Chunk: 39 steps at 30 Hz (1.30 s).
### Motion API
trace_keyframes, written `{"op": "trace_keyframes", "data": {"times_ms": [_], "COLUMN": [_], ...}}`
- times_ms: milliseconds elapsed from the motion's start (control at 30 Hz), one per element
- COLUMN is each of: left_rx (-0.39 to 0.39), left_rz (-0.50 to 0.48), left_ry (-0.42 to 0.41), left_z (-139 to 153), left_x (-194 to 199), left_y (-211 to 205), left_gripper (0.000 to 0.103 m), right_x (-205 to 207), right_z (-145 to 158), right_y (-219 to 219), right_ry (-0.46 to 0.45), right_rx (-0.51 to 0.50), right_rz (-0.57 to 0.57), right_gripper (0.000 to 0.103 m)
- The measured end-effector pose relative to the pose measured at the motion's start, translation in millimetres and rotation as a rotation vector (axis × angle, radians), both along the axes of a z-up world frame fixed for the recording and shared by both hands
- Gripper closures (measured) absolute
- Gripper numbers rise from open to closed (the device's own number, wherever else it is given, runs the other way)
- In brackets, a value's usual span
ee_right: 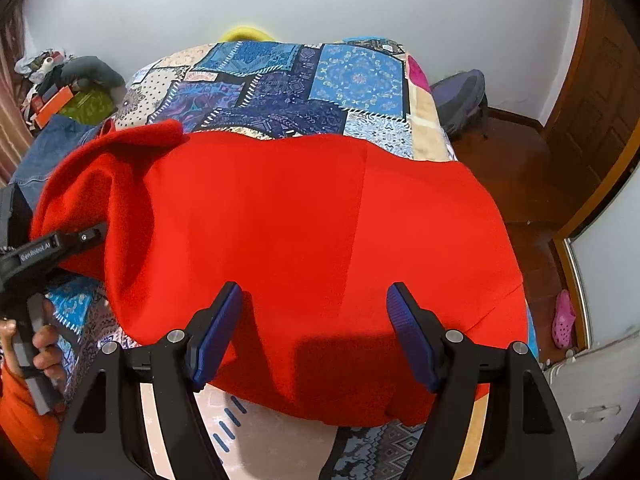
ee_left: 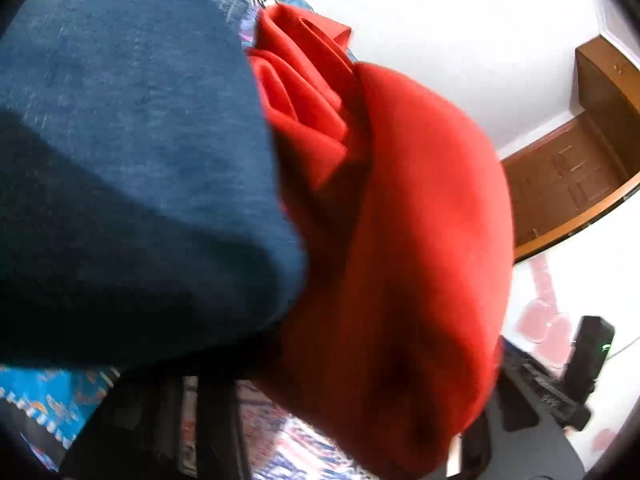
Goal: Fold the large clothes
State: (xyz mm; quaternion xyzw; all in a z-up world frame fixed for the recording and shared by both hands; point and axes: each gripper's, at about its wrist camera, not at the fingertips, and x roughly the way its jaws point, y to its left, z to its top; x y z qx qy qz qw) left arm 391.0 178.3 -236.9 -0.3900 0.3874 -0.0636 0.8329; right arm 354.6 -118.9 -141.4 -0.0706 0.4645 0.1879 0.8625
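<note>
A large red garment [ee_right: 304,248] lies spread over the near half of a bed, its left edge bunched and raised. My left gripper [ee_right: 94,235] reaches into that raised fold from the left. In the left wrist view the red garment [ee_left: 400,220] is bunched over the fingers and hides the pads; only the black finger frame [ee_left: 536,392] shows beneath. Blue denim jeans [ee_left: 132,120] fill that view's left side, lying beside the red cloth. My right gripper [ee_right: 316,300] hovers open above the garment's near edge, with nothing between its blue pads [ee_right: 218,332].
A patchwork bedspread [ee_right: 280,88] covers the bed. The jeans [ee_right: 44,152] hang at its left edge, near a pile of bags and clothes [ee_right: 72,84]. A purple backpack [ee_right: 460,100], a wooden door [ee_right: 600,100] and a pink shoe [ee_right: 564,320] are on the right. A hand [ee_right: 44,344] holds the left gripper.
</note>
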Motion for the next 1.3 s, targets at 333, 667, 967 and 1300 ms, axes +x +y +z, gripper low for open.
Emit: {"op": "trace_keyframes", "data": {"times_ms": [333,667,967,1300], "left_rx": [0.129,0.101,0.274,0.333], "left_rz": [0.032,0.088,0.055,-0.031], "left_ry": [-0.152,-0.306,-0.255,-0.249], "left_z": [86.1,150.1,144.8,159.1], "left_x": [-28.6,-85.5,-85.6,-44.9], "left_y": [-12.4,14.5,3.6,-34.5], "left_gripper": [0.1,0.1,0.1,0.1], "right_x": [-8.9,4.7,-19.4,-13.6], "right_z": [32.7,45.1,-42.2,-32.2], "right_y": [4.7,71.2,146.8,102.0], "right_ry": [-0.061,0.008,0.182,0.247], "right_rx": [-0.014,0.064,0.002,0.101], "right_rz": [0.019,0.143,0.319,0.316], "right_gripper": [0.032,0.03,0.029,0.029]}}
